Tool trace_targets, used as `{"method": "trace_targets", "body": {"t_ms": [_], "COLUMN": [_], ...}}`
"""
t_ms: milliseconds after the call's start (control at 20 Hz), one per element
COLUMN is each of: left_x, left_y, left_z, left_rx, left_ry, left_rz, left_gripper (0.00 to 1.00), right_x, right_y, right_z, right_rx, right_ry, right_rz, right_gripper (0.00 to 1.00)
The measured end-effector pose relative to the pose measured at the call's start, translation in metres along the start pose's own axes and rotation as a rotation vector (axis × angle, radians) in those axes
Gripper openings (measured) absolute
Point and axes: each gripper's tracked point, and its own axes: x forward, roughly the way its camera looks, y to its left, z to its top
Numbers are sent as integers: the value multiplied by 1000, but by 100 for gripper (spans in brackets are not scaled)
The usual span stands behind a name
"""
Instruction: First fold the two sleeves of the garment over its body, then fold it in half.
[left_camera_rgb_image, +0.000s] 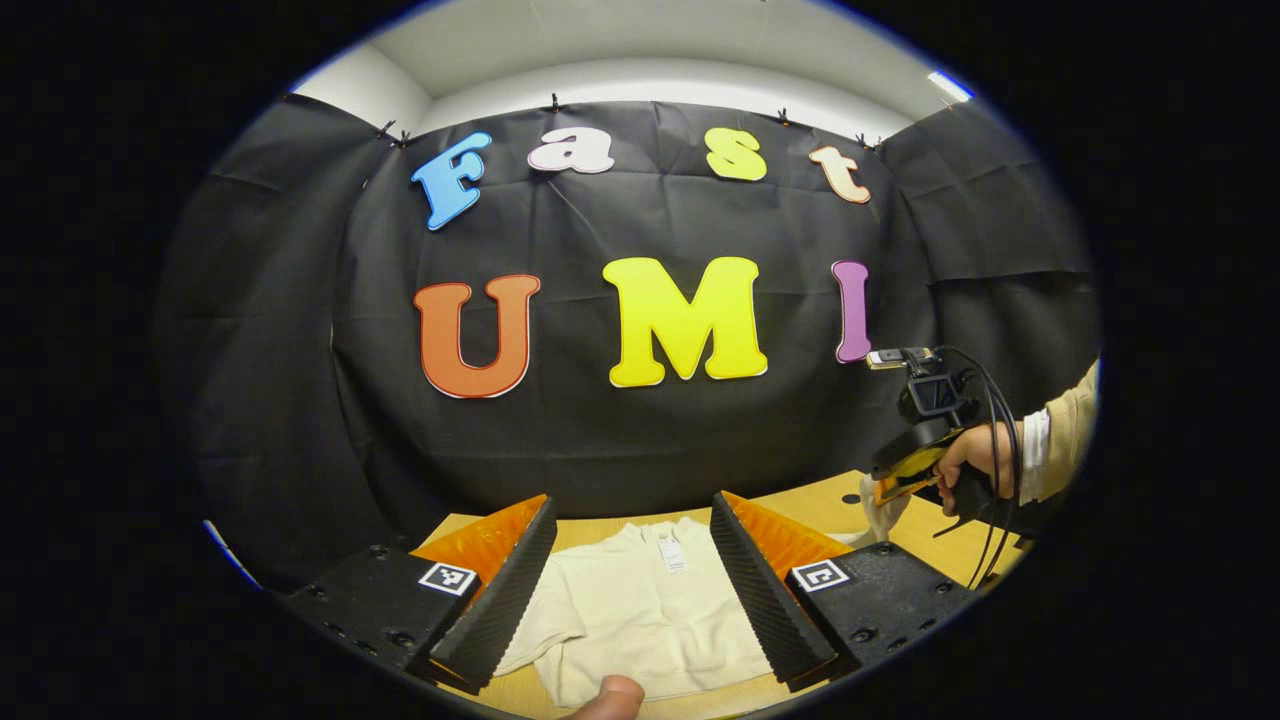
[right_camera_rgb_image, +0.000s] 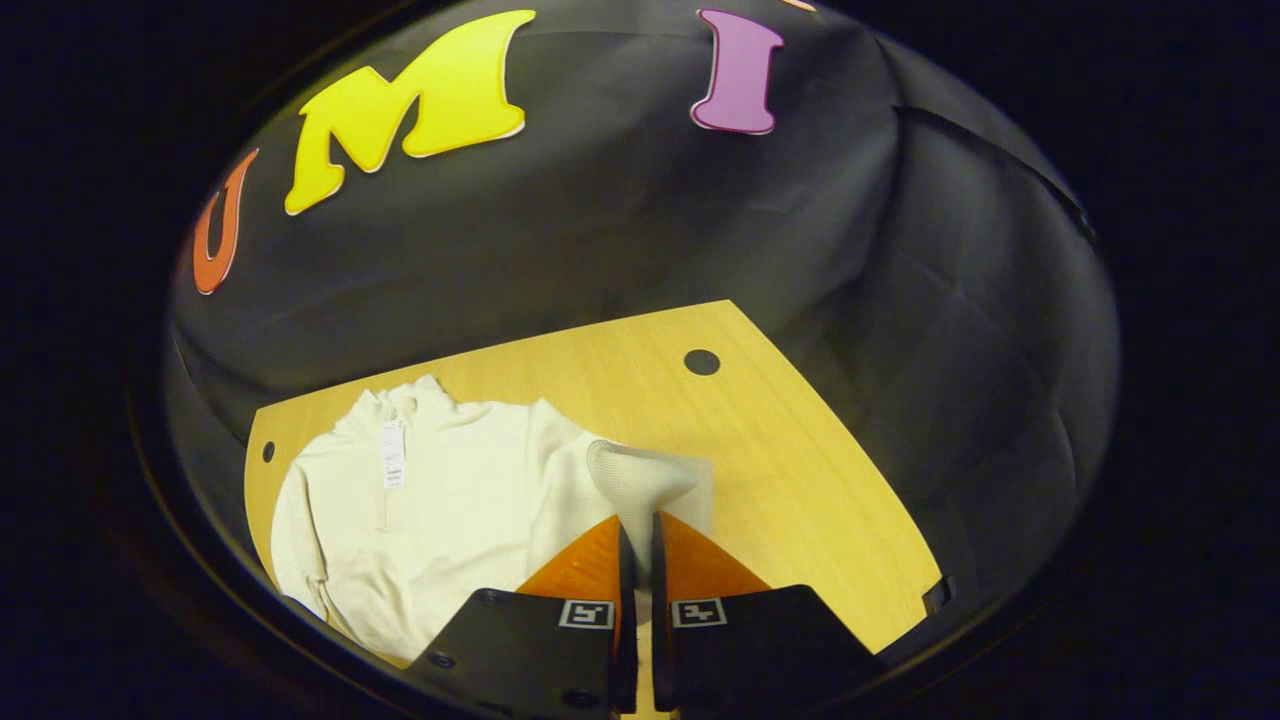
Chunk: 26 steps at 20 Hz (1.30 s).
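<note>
A cream sweater (right_camera_rgb_image: 440, 500) lies flat on the wooden table (right_camera_rgb_image: 800, 470), collar toward the back wall, a white tag (right_camera_rgb_image: 393, 452) at its neck. My right gripper (right_camera_rgb_image: 636, 535) is shut on the ribbed cuff of its sleeve (right_camera_rgb_image: 640, 480), lifted off the table beside the body. In the left gripper view that same gripper (left_camera_rgb_image: 905, 480) hangs at the right in a person's hand, with pale cloth below it. My left gripper (left_camera_rgb_image: 635, 530) stands open above the sweater (left_camera_rgb_image: 640, 610), nothing between its fingers. The sweater's other sleeve lies along its body at the left.
The black cloth wall closes the table at the back and on both sides. A round hole (right_camera_rgb_image: 701, 362) is cut in the tabletop near the back right, a smaller hole (right_camera_rgb_image: 268, 452) at the far left. A fingertip (left_camera_rgb_image: 610, 698) shows at the bottom of the left gripper view.
</note>
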Motion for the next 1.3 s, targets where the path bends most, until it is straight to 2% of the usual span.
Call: {"method": "trace_targets", "body": {"t_ms": [50, 250, 500, 900, 1150, 1300], "left_x": [1, 2, -2, -19, -31, -42], "left_y": [4, 11, 29, 81, 103, 115], "left_z": [-1, -11, -28, -65, -88, -110], "left_rx": [-5, -33, -38, -38, -52, -63], "left_ry": [1, 15, 35, 105, 159, 208], "left_rz": [-5, -43, -55, 24, 93, 133], "left_gripper": [98, 99, 98, 98, 98, 98], "right_x": [-1, -7, -19, -45, -48, -38], "right_y": [14, 81, 163, 314, 388, 420], "right_z": [-1, -5, -26, -65, -96, -119], "right_rx": [-11, -53, -96, -155, -196, -205], "right_ry": [-3, -10, 2, 13, 40, 63], "right_rz": [13, 77, 154, 351, 468, 495], "right_gripper": [4, 6, 6, 6, 6, 6]}}
